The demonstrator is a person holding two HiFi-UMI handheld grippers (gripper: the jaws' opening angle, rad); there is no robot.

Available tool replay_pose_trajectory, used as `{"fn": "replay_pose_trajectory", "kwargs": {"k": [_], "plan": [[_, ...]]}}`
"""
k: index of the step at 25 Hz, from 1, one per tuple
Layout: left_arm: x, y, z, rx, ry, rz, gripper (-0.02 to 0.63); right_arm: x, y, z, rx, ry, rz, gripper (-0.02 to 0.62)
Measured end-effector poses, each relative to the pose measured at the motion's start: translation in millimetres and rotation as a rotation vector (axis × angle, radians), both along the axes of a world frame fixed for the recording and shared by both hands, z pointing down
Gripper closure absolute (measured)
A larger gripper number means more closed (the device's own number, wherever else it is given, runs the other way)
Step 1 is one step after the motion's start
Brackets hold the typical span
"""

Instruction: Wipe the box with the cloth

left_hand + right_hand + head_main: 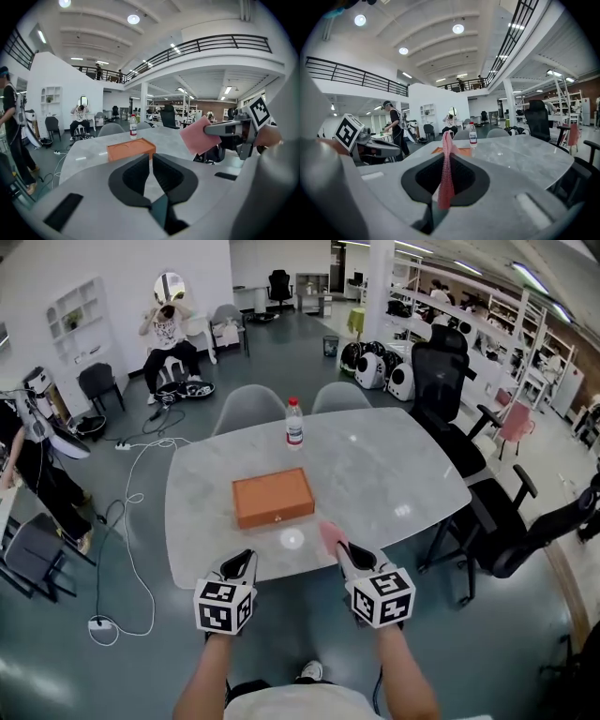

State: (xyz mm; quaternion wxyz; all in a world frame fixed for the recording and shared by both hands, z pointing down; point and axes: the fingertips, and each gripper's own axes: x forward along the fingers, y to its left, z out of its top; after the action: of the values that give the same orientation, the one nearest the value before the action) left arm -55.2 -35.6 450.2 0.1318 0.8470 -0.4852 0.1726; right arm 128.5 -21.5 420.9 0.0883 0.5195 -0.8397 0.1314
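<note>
While the worktop (pixel 394 474) carries the orange box (pixel 273 497) near its middle, nothing touching it, I judge the wiping not yet begun. My left hand-held gripper (pixel 239 566) hovers at the near edge, jaws pressed together on nothing. My right hand-held gripper (pixel 349 554) pinches the pink cloth (pixel 331 536) (upright, short of the box); reaching and wiping all remain.

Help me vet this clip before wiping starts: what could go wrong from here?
1. The box lies loose on the table. The left gripper is shut, empty and well short of it, so a wipe might push the box toward the bottle standing behind it.
2. The right gripper holds the cloth as a flap beyond its tips. Pressed down, the flap may fold or slip out.
</note>
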Motion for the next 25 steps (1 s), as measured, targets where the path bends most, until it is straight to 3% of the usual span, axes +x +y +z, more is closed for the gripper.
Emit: {"fn": "replay_pose_trajectory", "kwargs": {"k": [12,25], "plan": [[-14,-26,6,-0.005,-0.024,-0.109,0.577,-20,-49,-1,-0.037,-0.089,-0.156,0.577],[-69,-96,21,-0.004,-0.006,-0.186,0.577,-98,-136,7,-0.105,-0.167,-0.287,0.577]]}}
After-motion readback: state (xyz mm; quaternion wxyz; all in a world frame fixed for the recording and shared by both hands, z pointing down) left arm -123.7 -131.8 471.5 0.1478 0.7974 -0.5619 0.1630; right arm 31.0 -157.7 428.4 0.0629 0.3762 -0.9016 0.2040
